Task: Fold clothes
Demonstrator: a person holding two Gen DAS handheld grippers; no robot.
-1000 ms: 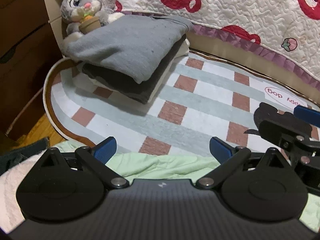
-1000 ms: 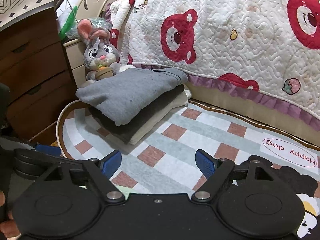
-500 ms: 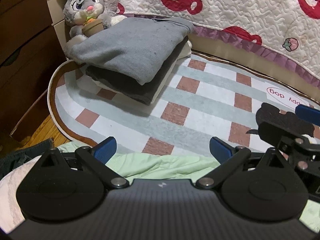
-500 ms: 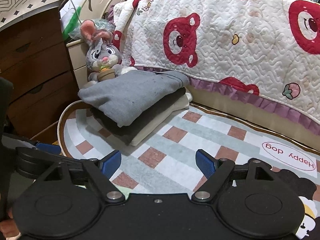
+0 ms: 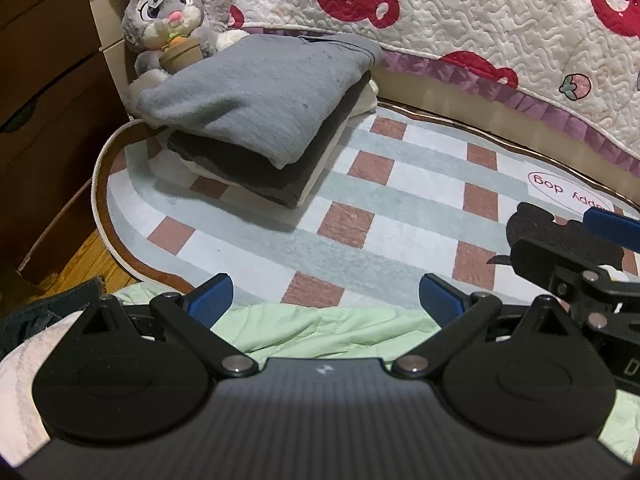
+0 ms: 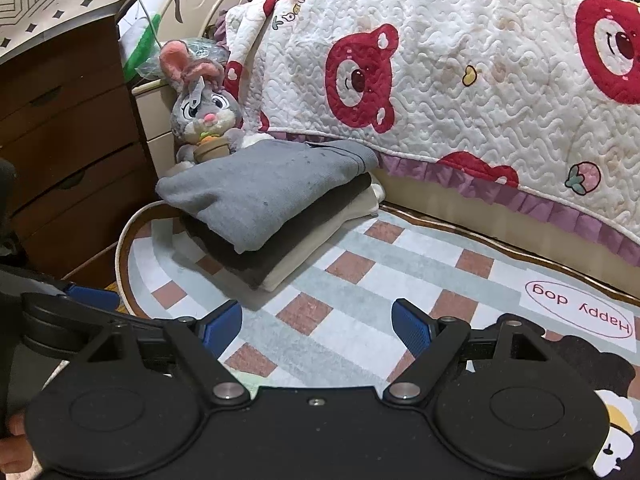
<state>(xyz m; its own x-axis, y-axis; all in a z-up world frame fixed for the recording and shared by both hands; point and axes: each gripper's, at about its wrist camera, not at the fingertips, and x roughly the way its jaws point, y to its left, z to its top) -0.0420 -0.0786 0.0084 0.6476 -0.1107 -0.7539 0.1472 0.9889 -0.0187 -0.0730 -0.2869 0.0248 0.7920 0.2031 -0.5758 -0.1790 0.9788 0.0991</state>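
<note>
Left tool [image 5: 322,298]: its blue-padded fingers are standing wide apart and gripping nothing; it is hovering over the near edge of the light green garment [image 5: 320,330], which is lying rumpled directly beneath and just behind the fingertips.
Right tool [image 6: 316,322]: its fingers are also spreading wide and holding nothing; it is looking out over the checked rug [image 6: 360,280], with only a sliver of green cloth showing under its body.
Garment to fold: the green piece is lying at the near end of the rug, closest to both tools, still loose and unfolded by the look of it.
Beside it: a pale pink cloth [image 5: 20,360] and a dark garment [image 5: 52,304] are sitting at the left, touching or nearly touching the green one.
Risk, wrong layer: a low pinch is likely catching the pink cloth or a doubled wrinkle along with the green hem, giving a crooked fold.
Risk, tools crowding: the two tools are sitting close side by side, so a sideways sweep may be knocking one into the other.
Folded stack [image 6: 272,200]: grey over dark grey over cream, resting further out on the rug, well apart from both tools.
Risk, far end: the stack is leaning toward the plush rabbit [image 6: 204,120]; setting another piece on carelessly may be tipping it.
</note>
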